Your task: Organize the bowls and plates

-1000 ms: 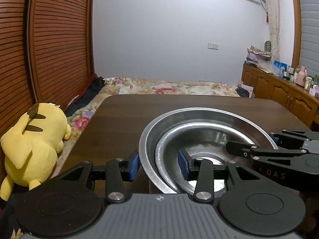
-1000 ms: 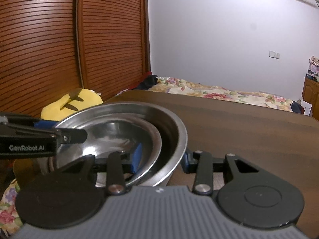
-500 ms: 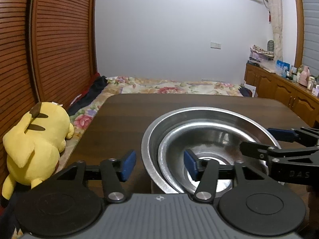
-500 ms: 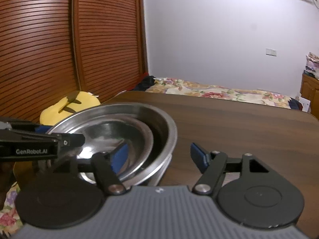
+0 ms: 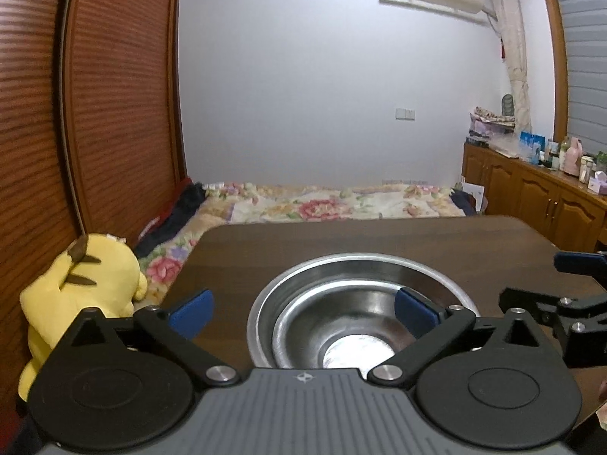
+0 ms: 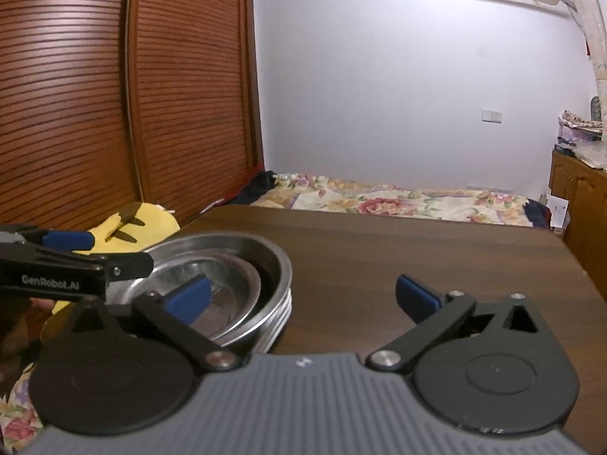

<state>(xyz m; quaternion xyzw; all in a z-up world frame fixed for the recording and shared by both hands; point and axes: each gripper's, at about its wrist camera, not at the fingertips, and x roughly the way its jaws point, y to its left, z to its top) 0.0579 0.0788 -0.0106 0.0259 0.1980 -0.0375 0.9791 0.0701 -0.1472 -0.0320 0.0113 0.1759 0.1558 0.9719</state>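
Observation:
A stack of nested steel bowls (image 5: 360, 303) sits on the dark wooden table (image 5: 341, 239), a smaller bowl (image 5: 353, 326) inside a wider one. My left gripper (image 5: 303, 309) is open and empty, raised just in front of the stack, its jaws spread wide on either side of the near rim. In the right wrist view the stack (image 6: 242, 284) is at the lower left. My right gripper (image 6: 303, 295) is open and empty, to the right of the stack. Each gripper shows in the other's view.
A yellow plush toy (image 5: 83, 288) sits off the table's left edge. A bed with a floral cover (image 5: 322, 204) lies beyond the far edge. Wooden cabinets (image 5: 550, 204) with small items stand at the right. Slatted wooden doors (image 6: 114, 94) line the left.
Both grippers opened wide, letting go of the bowl rims, and pulled back and up from the stack. The bowls stayed on the table.

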